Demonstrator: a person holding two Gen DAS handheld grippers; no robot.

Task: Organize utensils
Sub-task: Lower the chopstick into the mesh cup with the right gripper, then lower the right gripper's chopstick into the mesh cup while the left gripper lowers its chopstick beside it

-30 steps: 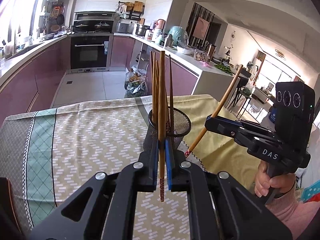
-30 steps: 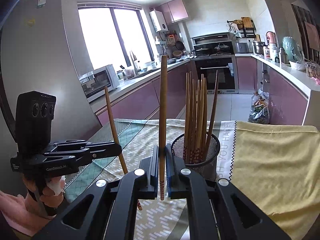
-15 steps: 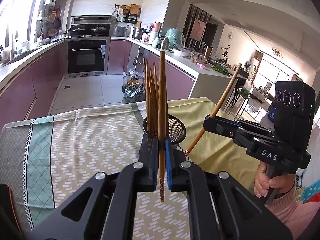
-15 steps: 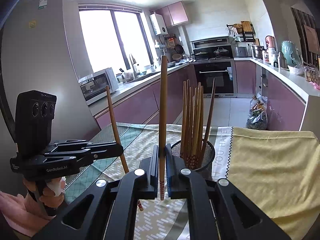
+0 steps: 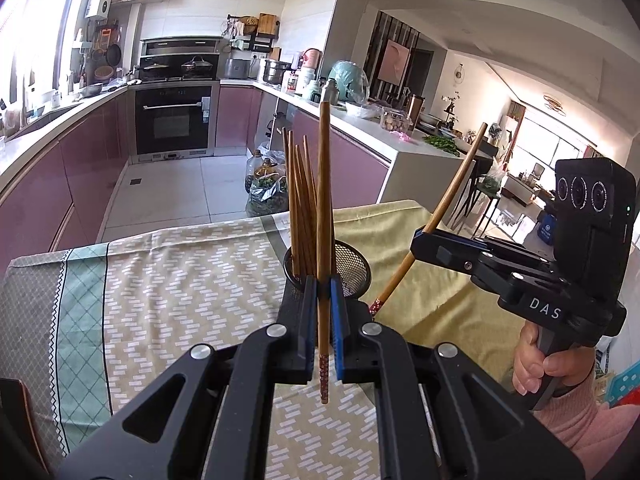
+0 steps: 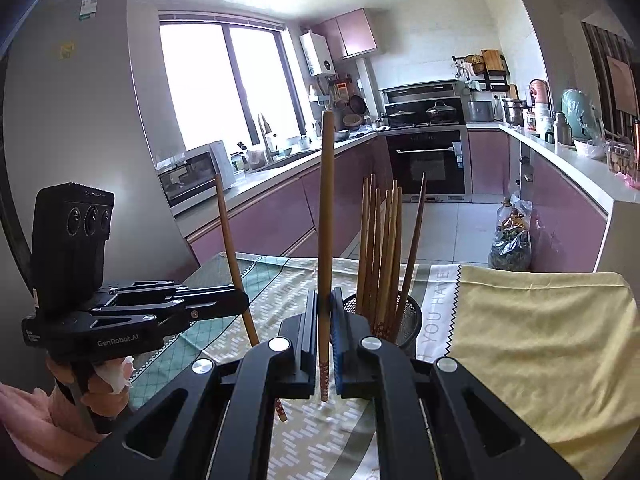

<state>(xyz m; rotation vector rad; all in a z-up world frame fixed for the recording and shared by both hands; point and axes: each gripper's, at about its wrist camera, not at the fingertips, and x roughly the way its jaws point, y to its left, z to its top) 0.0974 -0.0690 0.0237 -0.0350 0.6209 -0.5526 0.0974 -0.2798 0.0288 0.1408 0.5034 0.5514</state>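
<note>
Left claw [image 5: 323, 320] clamped on one chopstick [image 5: 323, 216], held near upright, patterned tip hanging below the pads. Right claw [image 6: 324, 332] likewise clamped on a second chopstick [image 6: 325, 232], also near upright in its own view; seen from the left wrist view, tilted, top leaning away to the right.

Mesh holder [image 5: 352, 264] on the clothed bench [image 5: 168, 288], already carrying a bundle of chopsticks [image 5: 300, 208] standing tips down. Key relation: holder just ahead of and below both claws. From left wrist view, directly behind the held stick, slightly right of it. From right wrist view, just right of the claw, nearly touching the right finger in the picture. Long axes of both held sticks roughly parallel to the standing bundle, so likely a short advance plus a lowering, no re-orienting. Neither hand clearly nearer; right looks marginally closer, not certain.

Versus a second earlier: holder lower and closer to the claw tips in both views, bundle now reading left of the left-held stick instead of behind it. Grips unchanged, both sticks seated the same in the pads.
</note>
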